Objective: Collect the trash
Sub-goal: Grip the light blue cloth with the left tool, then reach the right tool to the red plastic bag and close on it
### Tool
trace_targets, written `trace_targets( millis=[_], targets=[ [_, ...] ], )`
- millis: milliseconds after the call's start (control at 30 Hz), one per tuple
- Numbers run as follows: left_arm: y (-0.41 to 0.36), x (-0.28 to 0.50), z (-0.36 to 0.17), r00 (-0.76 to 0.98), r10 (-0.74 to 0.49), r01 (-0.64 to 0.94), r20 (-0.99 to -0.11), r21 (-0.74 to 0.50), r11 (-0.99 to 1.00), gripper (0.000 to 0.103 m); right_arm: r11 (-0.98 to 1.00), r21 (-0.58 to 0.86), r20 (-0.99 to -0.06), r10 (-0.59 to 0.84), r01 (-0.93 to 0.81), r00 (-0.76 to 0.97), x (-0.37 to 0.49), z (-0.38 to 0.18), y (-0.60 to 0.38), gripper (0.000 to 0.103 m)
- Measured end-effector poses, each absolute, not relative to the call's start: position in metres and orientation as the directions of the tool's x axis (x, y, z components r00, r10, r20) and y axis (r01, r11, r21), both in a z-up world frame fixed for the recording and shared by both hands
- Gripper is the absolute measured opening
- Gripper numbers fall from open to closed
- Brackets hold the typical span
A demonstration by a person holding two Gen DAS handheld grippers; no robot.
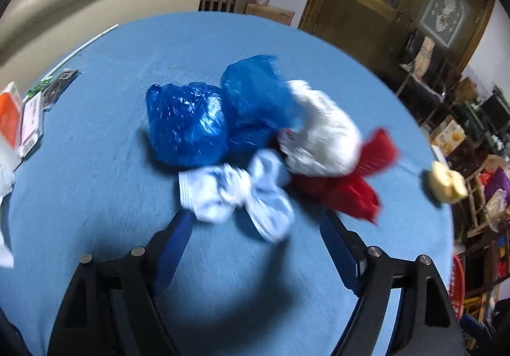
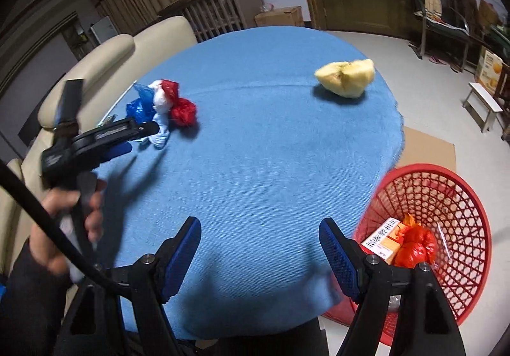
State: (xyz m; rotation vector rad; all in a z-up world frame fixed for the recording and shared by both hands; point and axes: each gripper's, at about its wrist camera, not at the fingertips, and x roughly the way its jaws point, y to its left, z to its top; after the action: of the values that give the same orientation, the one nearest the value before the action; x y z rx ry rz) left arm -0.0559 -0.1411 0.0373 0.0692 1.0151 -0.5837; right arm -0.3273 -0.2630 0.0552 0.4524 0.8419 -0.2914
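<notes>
Your left gripper (image 1: 255, 228) hangs just short of the trash heap (image 1: 255, 139) on the blue table (image 1: 95, 164), jaws wide and empty, with the light blue-and-white wad (image 1: 236, 193) lying right at the fingertips. Behind that wad sit two blue bags (image 1: 188, 123), with a white bag (image 1: 322, 132) and a red bag (image 1: 350, 187) to their right, all touching in one clump on the left of the table. The left wrist view is blurred, so settle the hand before you close.

Take one piece at a time. The near wad is the easy pick: bring the fingers down either side of it, low against the cloth, and close on its bunched middle, not a loose tail. Soft plastic probably slips and drags its neighbours, so lift straight up and watch whether a blue bag comes with it.

Your right gripper (image 2: 259, 247) is also wide and holds nothing, over the near edge of the table. The red basket (image 2: 446, 196) stands on the floor just off the table's near right corner, already holding an orange bag (image 2: 414, 247) and a small orange-and-white box (image 2: 382, 241). The yellow peel (image 2: 346, 77) lies alone on the far right, well apart from the heap; it suits the right hand.

The box's label has print, but too small to read. At the left edge of the left wrist view are an orange-and-white pack (image 1: 11, 120) and a labelled card (image 1: 32, 123); that print is unreadable too.
</notes>
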Motion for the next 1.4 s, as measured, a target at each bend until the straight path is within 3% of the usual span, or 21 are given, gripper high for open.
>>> trace_targets(
  millis=[133, 167, 200, 400, 833, 967, 1167, 1400],
  targets=[
    [-0.146, -0.039, 0.028, 0.398, -0.426, 0.478, -0.812, -0.213, 0.852, 0.082, 0.853, 0.271, -0.777, -0.079, 0.445, 0.624, -0.330, 0.052, -0.271, 0.079],
    [-0.146, -0.037, 0.028, 0.397, -0.426, 0.481, -0.813, -0.210, 0.851, 0.074, 0.853, 0.271, -0.779, -0.077, 0.445, 0.622, -0.330, 0.051, -0.272, 0.079],
    [-0.146, -0.036, 0.029, 0.392, -0.433, 0.486, -0.812, -0.217, 0.847, 0.048, 0.855, 0.270, -0.780, -0.075, 0.443, 0.621, -0.328, 0.051, -0.274, 0.079],
    [-0.122, -0.051, 0.029, 0.393, -0.428, 0.462, -0.814, -0.228, 0.857, 0.038, 0.880, 0.265, -0.781, -0.044, 0.395, 0.623, -0.309, 0.049, -0.268, 0.079],
    [-0.025, -0.090, 0.030, 0.451, -0.370, 0.369, -0.812, -0.207, 0.906, 0.036, 0.962, 0.209, -0.676, 0.014, 0.174, 0.737, -0.213, 0.101, -0.242, 0.079],
    [-0.011, -0.089, 0.032, 0.465, -0.356, 0.343, -0.810, -0.206, 0.916, 0.036, 0.958, 0.249, -0.644, 0.055, 0.140, 0.763, -0.192, 0.119, -0.234, 0.079],
    [0.003, -0.089, 0.030, 0.456, -0.357, 0.331, -0.815, -0.217, 0.918, 0.036, 0.960, 0.243, -0.659, 0.057, 0.140, 0.750, -0.177, 0.112, -0.220, 0.079],
    [0.014, -0.095, 0.039, 0.482, -0.350, 0.309, -0.803, -0.218, 0.926, 0.036, 0.970, 0.211, -0.658, 0.049, 0.122, 0.751, -0.101, 0.106, -0.217, 0.079]
  ],
)
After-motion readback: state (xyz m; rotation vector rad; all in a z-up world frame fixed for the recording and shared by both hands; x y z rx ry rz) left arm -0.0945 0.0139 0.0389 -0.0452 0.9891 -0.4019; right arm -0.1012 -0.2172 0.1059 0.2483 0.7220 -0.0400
